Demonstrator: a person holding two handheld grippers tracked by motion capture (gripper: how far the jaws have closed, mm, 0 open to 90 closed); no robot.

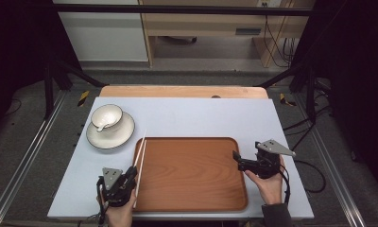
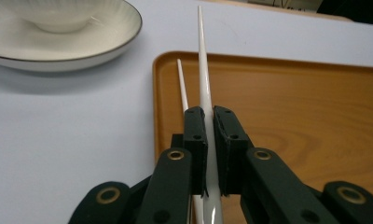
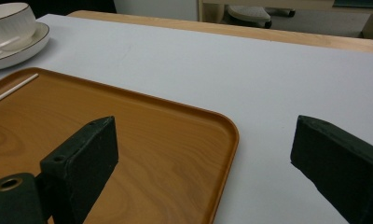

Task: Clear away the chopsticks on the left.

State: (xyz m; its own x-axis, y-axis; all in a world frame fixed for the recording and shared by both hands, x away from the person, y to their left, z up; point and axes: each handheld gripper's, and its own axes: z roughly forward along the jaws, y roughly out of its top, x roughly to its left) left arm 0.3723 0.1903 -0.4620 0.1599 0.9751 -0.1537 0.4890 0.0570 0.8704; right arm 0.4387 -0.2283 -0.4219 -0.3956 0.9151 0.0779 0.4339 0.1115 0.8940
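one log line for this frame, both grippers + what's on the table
left gripper: shut on chopstick | right gripper: open over tray edge | second chopstick: on tray rim | bowl: on plate

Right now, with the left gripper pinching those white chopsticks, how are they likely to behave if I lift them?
The chopsticks look thin, glossy and tapered, so they may slip or swivel in the left gripper. Its jaws seem closed on one stick; the other lies beside it, so it may stay behind. They look rigid and light, and once set on the tray could roll.
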